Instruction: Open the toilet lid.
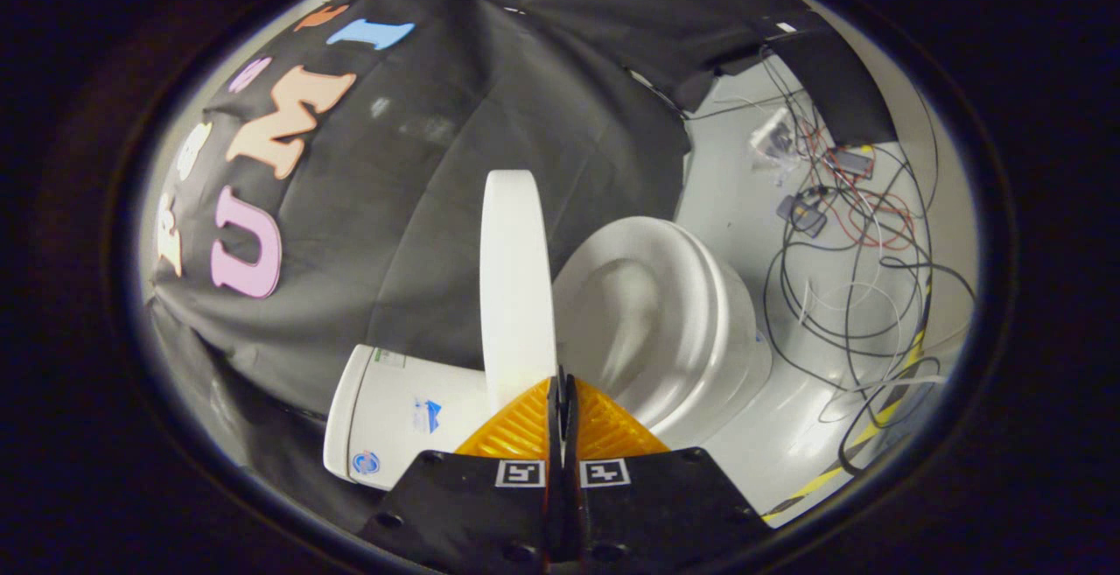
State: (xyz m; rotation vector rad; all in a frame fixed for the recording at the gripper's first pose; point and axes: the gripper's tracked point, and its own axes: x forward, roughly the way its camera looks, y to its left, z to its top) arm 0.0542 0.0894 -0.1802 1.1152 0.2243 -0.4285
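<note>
- Booth wall point(490, 120): a black cloth hung as a backdrop, covering the far and left part of the scene behind the toilet; it is creased and sags toward the floor.
- Floor point(744, 199): a pale grey surface on the right, running from beside the toilet to the far corner where the cloth ends.
- Toilet bowl point(674, 330): white, with its seat ring and the hollow of the basin exposed; it lies just right of the raised lid and beyond the tool's tips. The whole fixture appears rotated sideways, with the tank to the left of the bowl.
- Toilet lid point(516, 286): a white oval panel seen edge-on, raised clear of the bowl and standing between the bowl on the right and the tank on the left. Its nearest edge meets the tips of the tool.
- Tank point(394, 422): a white box, near and left of the lid, bearing small stickers.
- Tool point(561, 396): nearest the viewer, its two fingers point(525, 431) brought together with only a thin slit between them. The tips sit at the lid's near edge; whether they pinch that edge or merely touch it cannot be told.
- Cables point(857, 269): a loose tangle of dark, red and white wires on the floor, right of the bowl and well apart from it.
- Striped tape point(884, 413): a yellow-and-black strip on the floor, near the cables.
</note>
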